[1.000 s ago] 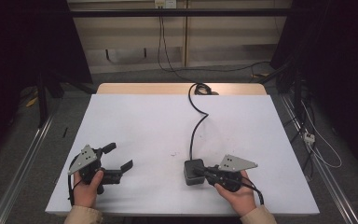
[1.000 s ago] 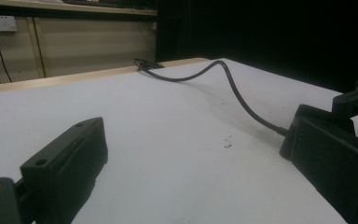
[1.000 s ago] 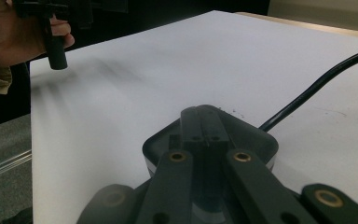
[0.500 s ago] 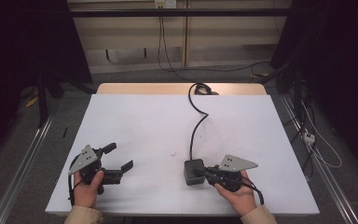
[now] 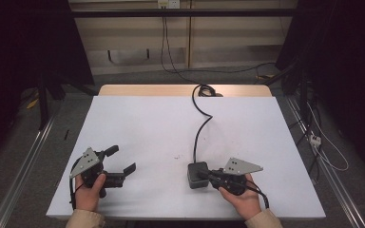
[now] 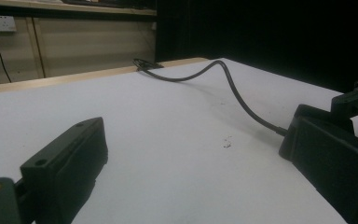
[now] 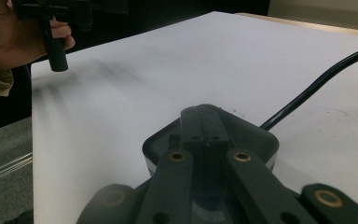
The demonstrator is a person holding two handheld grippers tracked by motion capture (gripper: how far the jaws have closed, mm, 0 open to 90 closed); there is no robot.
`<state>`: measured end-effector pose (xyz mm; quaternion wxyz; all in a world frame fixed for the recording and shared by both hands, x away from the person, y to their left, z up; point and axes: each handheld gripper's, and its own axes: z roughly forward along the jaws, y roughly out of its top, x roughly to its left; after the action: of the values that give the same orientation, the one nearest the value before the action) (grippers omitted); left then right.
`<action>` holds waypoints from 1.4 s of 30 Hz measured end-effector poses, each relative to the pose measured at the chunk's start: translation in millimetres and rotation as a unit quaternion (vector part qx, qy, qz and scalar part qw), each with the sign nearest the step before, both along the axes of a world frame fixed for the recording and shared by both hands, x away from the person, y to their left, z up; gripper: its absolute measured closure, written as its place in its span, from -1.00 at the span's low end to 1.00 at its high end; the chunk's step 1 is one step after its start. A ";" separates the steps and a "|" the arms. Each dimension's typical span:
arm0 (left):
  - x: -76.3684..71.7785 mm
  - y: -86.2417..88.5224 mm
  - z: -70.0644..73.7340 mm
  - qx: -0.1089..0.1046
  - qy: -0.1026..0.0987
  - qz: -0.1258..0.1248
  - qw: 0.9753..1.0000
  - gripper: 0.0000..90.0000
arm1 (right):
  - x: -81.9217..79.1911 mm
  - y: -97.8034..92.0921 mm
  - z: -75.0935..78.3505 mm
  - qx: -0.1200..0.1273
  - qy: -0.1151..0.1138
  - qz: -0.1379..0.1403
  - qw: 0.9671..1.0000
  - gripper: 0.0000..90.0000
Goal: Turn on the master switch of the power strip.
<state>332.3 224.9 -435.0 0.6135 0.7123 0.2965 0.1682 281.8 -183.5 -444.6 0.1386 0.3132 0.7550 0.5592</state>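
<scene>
A black adapter box [image 5: 196, 175] lies on the white table [image 5: 161, 123] at the near right. Its black cable [image 5: 200, 126] runs to the far edge. My right gripper [image 5: 208, 175] is shut, its jaws pressed together over the top of the box [image 7: 242, 135], with nothing seen between them. In the right gripper view [image 7: 204, 122] the tips rest at the box's middle. My left gripper [image 5: 121, 160] is held at the near left, open and empty, pointing right toward the box [image 6: 314, 114]. In the left gripper view [image 6: 191, 172] bare table lies between the jaws.
The cable [image 6: 228, 88] coils at the wooden strip [image 5: 180, 90] along the table's far edge. A small dark speck [image 5: 176, 157] marks the table's middle. Metal rails and floor cables [image 5: 323, 142] flank the table. A hand [image 7: 14, 37] holds the left gripper.
</scene>
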 end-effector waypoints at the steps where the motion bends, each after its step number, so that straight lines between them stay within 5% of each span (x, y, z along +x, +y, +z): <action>1: 0.1 0.0 -0.1 0.000 0.000 0.000 1.000 -0.93 | 0.1 0.0 -0.1 0.001 0.000 0.000 1.000 1.00; 42: -0.5 -0.7 -0.3 -0.001 0.000 0.000 1.000 -0.93 | -0.4 0.3 -0.2 -0.007 -0.004 0.003 1.000 1.00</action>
<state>331.8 224.1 -435.3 0.6144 0.7115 0.2969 0.1675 281.3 -183.2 -444.7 0.1420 0.3075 0.7596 0.5553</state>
